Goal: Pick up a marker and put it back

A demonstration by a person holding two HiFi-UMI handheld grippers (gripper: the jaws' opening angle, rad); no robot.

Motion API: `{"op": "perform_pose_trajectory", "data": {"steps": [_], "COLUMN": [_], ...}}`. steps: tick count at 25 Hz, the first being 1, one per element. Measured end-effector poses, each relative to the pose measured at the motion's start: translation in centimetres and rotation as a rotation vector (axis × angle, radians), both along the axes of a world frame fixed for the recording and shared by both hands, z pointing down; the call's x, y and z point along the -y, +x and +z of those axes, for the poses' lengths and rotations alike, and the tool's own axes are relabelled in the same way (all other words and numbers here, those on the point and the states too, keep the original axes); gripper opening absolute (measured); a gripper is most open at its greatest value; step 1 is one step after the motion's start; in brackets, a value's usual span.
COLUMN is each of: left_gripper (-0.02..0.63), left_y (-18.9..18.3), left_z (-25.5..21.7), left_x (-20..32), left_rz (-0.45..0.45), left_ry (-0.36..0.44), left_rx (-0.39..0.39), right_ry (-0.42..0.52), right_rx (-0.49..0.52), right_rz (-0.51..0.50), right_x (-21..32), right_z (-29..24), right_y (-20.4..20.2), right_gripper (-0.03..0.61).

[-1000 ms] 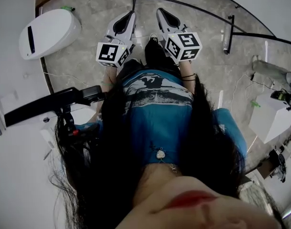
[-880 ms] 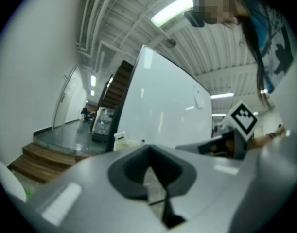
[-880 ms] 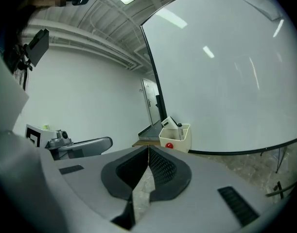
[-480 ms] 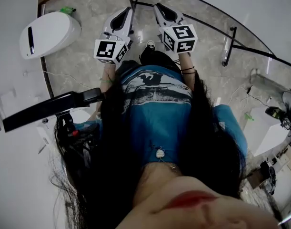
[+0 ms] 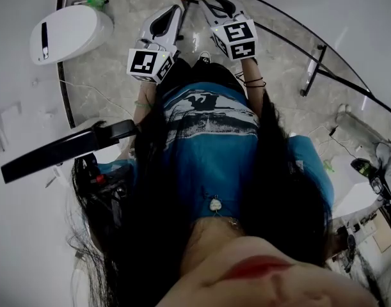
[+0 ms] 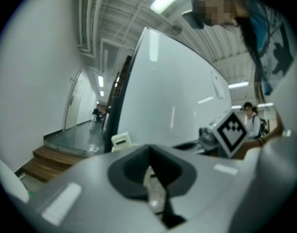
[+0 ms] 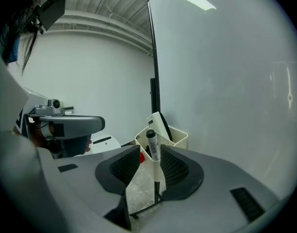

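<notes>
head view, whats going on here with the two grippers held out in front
A person holds a gripper in each hand, both pointed toward a cream holder beside the whiteboard. The right gripper has just been opening its jaws. Nothing is gripped yet, and a black-capped marker standing in the holder lines up in the gap ahead. The left gripper has its jaws together and carries nothing.

Cream holder [image 7: 178, 139], black-capped marker [image 7: 152, 142] (possibly white-bodied).
</notes>
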State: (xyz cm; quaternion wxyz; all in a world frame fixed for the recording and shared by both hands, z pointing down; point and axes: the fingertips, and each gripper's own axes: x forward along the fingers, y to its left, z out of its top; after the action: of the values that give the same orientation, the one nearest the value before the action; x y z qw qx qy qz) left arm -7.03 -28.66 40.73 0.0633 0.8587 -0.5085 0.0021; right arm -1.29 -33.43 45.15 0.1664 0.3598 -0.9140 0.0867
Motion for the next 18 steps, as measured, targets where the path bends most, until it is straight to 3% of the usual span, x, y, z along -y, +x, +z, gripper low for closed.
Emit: {"op": "perform_pose_trajectory", "data": {"steps": [6,15,18], "left_gripper": [0.002,0.002,0.002], "left_y": [0.9,-1.9,-2.4], "left_z": [0.6,0.0,0.1], "left_x": [3.2,4.4,5.7], "left_rz": [-0.02,0.029,0.042], "left_ry": [-0.023,-0.014,-0.027], "left_rx": [0.024,0.035,0.031], "right_ry": [-0.004,-0.008,0.042], "right_rx": [-0.092,-0.074,-0.163], "right_rz": [-0.035,0.015,0.008], "right_x": [3.8,3.7,4.7], "right_z": [2.4,1.8,1.8], "right_y": [1.1,-1.3,-2.1], "right_gripper": [0.129,0.127,0.127]}}
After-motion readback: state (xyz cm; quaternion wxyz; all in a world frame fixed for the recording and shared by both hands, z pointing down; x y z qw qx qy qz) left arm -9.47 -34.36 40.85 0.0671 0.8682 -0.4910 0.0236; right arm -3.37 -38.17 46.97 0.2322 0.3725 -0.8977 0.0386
